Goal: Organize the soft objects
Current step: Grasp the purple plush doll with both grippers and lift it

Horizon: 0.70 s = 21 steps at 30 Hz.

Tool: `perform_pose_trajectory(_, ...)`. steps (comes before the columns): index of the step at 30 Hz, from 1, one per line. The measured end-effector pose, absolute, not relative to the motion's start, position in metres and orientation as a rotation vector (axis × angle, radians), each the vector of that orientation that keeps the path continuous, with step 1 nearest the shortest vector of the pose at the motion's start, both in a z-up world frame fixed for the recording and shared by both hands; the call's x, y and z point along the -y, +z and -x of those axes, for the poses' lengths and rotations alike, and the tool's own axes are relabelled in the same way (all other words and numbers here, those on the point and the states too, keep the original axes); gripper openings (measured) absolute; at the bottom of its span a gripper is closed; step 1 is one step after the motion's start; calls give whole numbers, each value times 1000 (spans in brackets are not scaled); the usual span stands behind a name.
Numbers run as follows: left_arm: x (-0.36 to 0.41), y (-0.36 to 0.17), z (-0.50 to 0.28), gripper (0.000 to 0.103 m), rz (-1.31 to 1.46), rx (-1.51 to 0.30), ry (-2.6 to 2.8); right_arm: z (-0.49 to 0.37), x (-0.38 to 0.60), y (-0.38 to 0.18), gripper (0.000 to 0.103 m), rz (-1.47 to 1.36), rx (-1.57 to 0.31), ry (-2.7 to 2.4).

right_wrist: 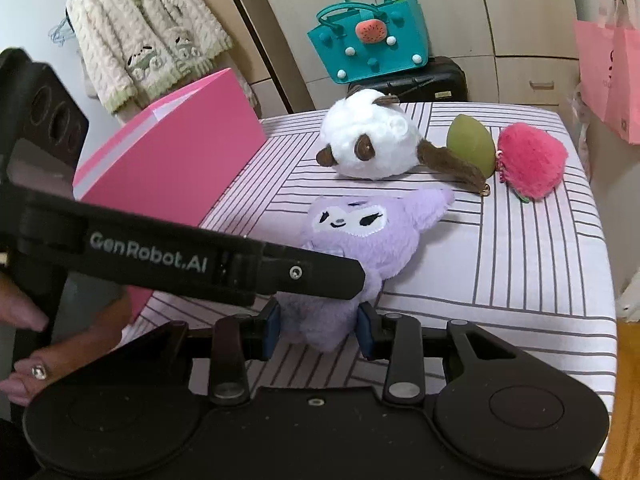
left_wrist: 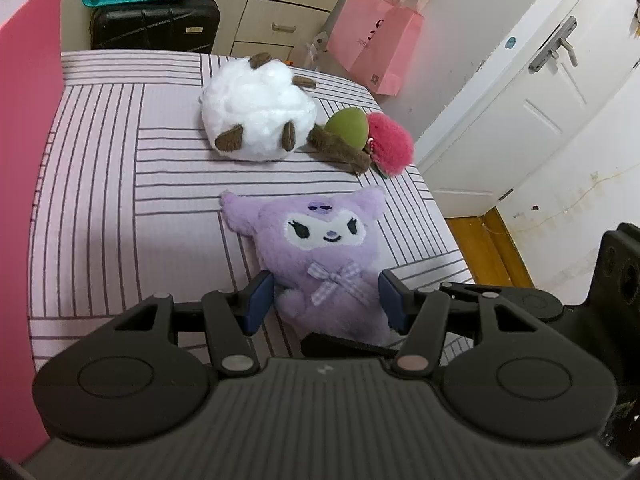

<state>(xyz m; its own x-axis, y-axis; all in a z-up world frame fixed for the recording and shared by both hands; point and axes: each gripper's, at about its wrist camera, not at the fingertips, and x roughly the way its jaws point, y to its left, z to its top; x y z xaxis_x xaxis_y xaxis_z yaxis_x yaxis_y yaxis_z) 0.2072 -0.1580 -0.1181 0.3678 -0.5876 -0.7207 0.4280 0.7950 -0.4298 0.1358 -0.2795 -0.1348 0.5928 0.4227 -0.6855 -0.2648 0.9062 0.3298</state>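
My left tongs (left_wrist: pixel 326 300) and right tongs (right_wrist: pixel 322 330) both stand partly open yet clamped on the lower body of the purple plush (left_wrist: pixel 320 256), which lies face-up on the striped surface (left_wrist: pixel 100 200). The white plush (left_wrist: pixel 256 120), green egg (left_wrist: pixel 347 125) and pink plush (left_wrist: pixel 392 142) lie beyond. "GenRobot.AI" is printed along my left tool's side (right_wrist: pixel 148 254).

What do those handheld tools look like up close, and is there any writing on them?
Both are matte black plastic. The left tool and the right tool each have two linkage arms with silver rivets, round discs at the sides, and blue pads on the fingers. One body reads "GenRobot.AI" in pale letters. A fingernail wears a gem.
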Motion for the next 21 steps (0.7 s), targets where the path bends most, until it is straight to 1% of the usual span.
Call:
perform_pose_trajectory(2,157,-120,-206,55,188,-1005,-663,-132,275,-134,46,-144,-837,381)
perform_pose_trajectory(3,158,-120,-206,50,188,-1005,-666,-130,271,-133,52,-101,-829,366)
perform_pose_trajectory(4,159,-121,-205,50,187,-1004,-665,-127,267,-132,56,-48,-818,347)
perform_pose_trajectory(5,160,-122,-205,49,187,-1007,-660,-124,261,-132,63,8,-802,322)
perform_pose_trajectory(6,161,-124,-204,49,179,-1012,-655,-121,257,-132,66,53,-787,303)
perform_pose_trajectory(7,162,-125,-203,48,175,-1008,-656,-119,253,-133,66,87,-775,292)
perform_pose_trajectory(10,163,-125,-200,47,168,-999,-649,-117,246,-136,65,135,-751,281)
perform_pose_trajectory(11,164,-125,-200,46,167,-997,-647,-116,248,-136,60,132,-737,277)
perform_pose_trajectory(15,165,-125,-196,43,168,-985,-636,-118,254,-138,53,89,-707,282)
perform_pose_trajectory(18,166,-124,-191,42,160,-968,-622,-116,257,-138,50,43,-704,276)
perform_pose_trajectory(21,168,-120,-185,41,133,-949,-624,-114,257,-137,50,14,-712,270)
